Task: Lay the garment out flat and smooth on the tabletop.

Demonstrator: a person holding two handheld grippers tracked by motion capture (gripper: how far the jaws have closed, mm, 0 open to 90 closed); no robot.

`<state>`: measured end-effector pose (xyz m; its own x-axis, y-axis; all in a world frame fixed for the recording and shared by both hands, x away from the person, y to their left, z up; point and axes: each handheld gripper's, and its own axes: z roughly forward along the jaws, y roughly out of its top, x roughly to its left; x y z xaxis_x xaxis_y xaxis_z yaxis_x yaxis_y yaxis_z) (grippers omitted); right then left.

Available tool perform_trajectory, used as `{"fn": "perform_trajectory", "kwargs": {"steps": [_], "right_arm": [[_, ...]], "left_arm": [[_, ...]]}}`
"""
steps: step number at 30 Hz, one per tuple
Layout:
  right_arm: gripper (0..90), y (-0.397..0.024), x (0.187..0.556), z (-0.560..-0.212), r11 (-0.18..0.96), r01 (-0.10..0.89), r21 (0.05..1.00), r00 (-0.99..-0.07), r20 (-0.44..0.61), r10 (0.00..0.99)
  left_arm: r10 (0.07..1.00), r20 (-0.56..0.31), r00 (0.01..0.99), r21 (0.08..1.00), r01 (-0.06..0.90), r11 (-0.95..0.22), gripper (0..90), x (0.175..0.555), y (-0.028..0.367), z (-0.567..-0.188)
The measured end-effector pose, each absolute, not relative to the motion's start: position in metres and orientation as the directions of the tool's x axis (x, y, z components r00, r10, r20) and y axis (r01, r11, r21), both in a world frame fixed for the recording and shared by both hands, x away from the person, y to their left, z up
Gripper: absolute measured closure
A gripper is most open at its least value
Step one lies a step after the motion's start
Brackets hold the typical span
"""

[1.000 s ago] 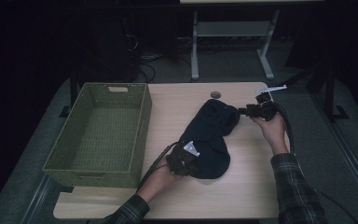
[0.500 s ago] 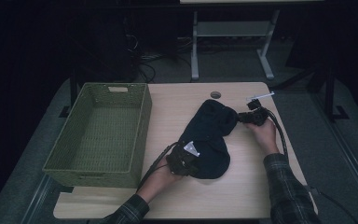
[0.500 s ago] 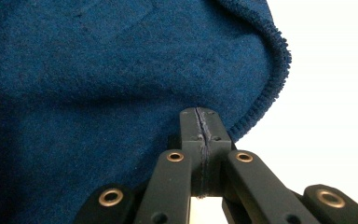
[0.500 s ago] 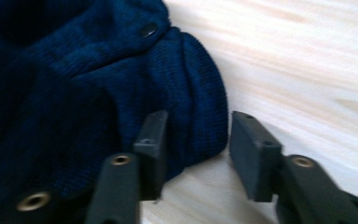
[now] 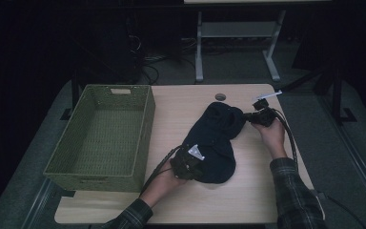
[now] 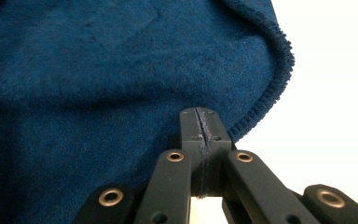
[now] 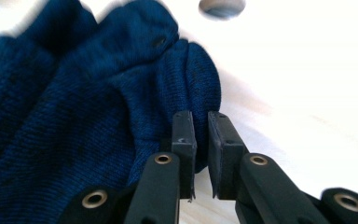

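A: Largest item first?

B: Table (image 5: pixel 248 200), light wood top, rounded corners. A small round grommet (image 5: pixel 220 97) is set near its far edge; in the right gripper view the same hole (image 7: pixel 222 6) sits at the top of the frame.

A: Next?

B: Basket (image 5: pixel 138 138), green woven, rectangular, on the left part of the table with its near-left corner over the edge. Nothing lies in it.

A: The cloth?

B: Dark blue garment (image 5: pixel 214 143), knitted on one face and fleecy on the other, lying in a crumpled oblong heap on the middle of the table, just right of the basket and apart from it. It runs from the near centre toward the far right.

A: Grippers?

B: Left gripper (image 5: pixel 188 167), at the heap's near end, held by the person's left hand (image 5: pixel 159 183). In the left gripper view its jaws stand fully together, clamping the garment's stitched hem (image 6: pixel 265 102) between the pads.

A: And the other?

B: Right gripper (image 5: pixel 249 117), at the heap's far-right end, in the person's right hand (image 5: pixel 272 136). Its jaws have just been closing. In the right gripper view a narrow gap remains between the pads, and a fold (image 7: pixel 200 79) of the knit sits at that gap; whether the pads press it I cannot tell.

A: Smallest?

B: A white tag (image 5: pixel 267 96) beyond the right gripper.
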<state>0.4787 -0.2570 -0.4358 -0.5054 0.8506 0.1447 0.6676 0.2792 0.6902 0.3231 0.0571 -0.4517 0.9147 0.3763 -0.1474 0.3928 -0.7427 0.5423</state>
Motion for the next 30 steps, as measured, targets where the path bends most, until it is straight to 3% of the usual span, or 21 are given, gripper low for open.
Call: {"fn": "perform_trajectory", "kwargs": {"steps": [3, 8, 18, 19, 20, 21, 24, 27, 30], "right_arm": [[82.2, -0.265, 0.472, -0.410, 0.285, 0.650, 0.704, -0.487, 0.098, 0.868], [83.0, -0.276, 0.474, -0.396, 0.305, 0.641, 0.704, -0.475, 0.052, 0.879], [82.6, -0.292, 0.496, -0.436, 0.293, 0.754, 0.588, -0.395, 0.049, 0.918], [80.9, -0.293, 0.495, -0.440, 0.285, 0.752, 0.594, -0.390, 0.054, 0.919], [72.0, -0.296, 0.491, -0.444, 0.254, 0.753, 0.607, -0.383, 0.091, 0.919], [68.6, -0.297, 0.490, -0.444, 0.254, 0.749, 0.612, -0.385, 0.090, 0.919], [65.0, -0.300, 0.480, -0.437, 0.250, 0.728, 0.638, -0.395, 0.093, 0.914], [65.2, -0.303, 0.473, -0.430, 0.251, 0.718, 0.650, -0.413, 0.107, 0.904], [74.7, -0.301, 0.452, -0.417, 0.249, 0.687, 0.682, -0.444, 0.124, 0.887]], "left_arm": [[0.378, -0.143, 0.915, 0.537, 0.392, -0.747, 89.7, 0.323, 0.057, -0.451], [0.378, -0.140, 0.915, 0.533, 0.392, -0.750, 89.7, 0.322, 0.057, -0.451], [0.374, -0.145, 0.916, 0.540, 0.390, -0.746, 89.7, 0.323, 0.057, -0.451], [0.374, -0.145, 0.916, 0.540, 0.390, -0.746, 89.7, 0.323, 0.057, -0.451], [0.373, -0.144, 0.916, 0.540, 0.389, -0.746, 89.7, 0.323, 0.057, -0.451], [0.374, -0.143, 0.916, 0.540, 0.389, -0.746, 89.7, 0.323, 0.057, -0.451], [0.375, -0.145, 0.916, 0.540, 0.390, -0.746, 89.7, 0.323, 0.057, -0.451], [0.375, -0.143, 0.916, 0.540, 0.389, -0.746, 89.8, 0.323, 0.057, -0.451], [0.376, -0.142, 0.916, 0.540, 0.390, -0.746, 89.7, 0.323, 0.056, -0.451]]}}
